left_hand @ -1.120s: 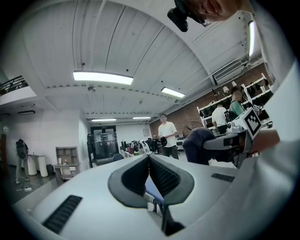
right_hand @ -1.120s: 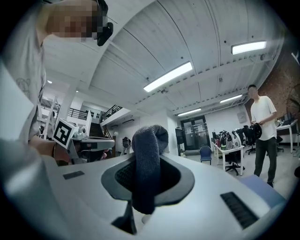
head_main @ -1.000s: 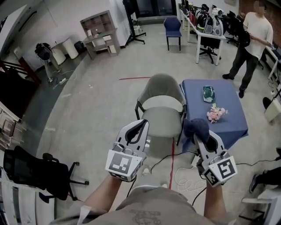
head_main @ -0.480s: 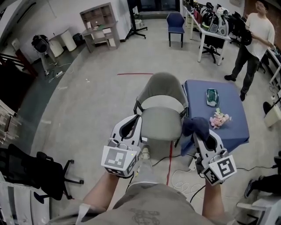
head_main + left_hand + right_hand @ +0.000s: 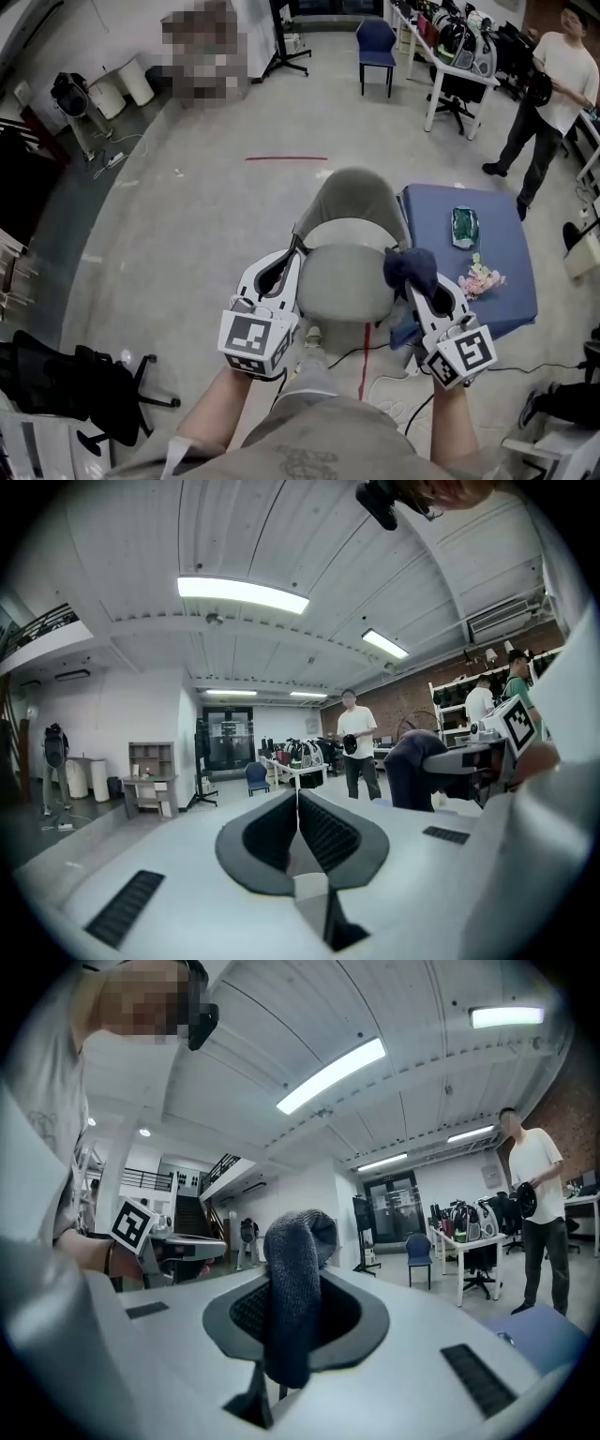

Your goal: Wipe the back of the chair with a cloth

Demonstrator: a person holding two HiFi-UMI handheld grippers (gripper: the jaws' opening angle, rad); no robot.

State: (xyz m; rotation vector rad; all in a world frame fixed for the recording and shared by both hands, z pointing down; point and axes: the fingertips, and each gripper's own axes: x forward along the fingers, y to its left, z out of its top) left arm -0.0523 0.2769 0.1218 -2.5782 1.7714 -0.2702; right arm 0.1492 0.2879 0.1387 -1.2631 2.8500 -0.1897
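Observation:
A grey chair (image 5: 349,274) stands just ahead of me, its curved back (image 5: 353,194) on the far side of the seat. My left gripper (image 5: 293,251) is shut and empty, by the seat's left edge; its jaws meet in the left gripper view (image 5: 298,803). My right gripper (image 5: 413,277) is shut on a dark blue cloth (image 5: 409,266), by the seat's right edge. In the right gripper view the cloth (image 5: 294,1283) bulges up from between the jaws and hides the fingertips. Both grippers point roughly level, well short of the chair's back.
A blue table (image 5: 496,277) stands right of the chair with a green packet (image 5: 464,225) and pink flowers (image 5: 480,280). A person (image 5: 553,89) stands at the far right. Cables (image 5: 389,380) lie on the floor near my feet. A black office chair (image 5: 80,384) is at the lower left.
Both grippers have moved forward toward the chair and now flank its seat. The cloth stays clamped in the right gripper. The left jaws stay shut.

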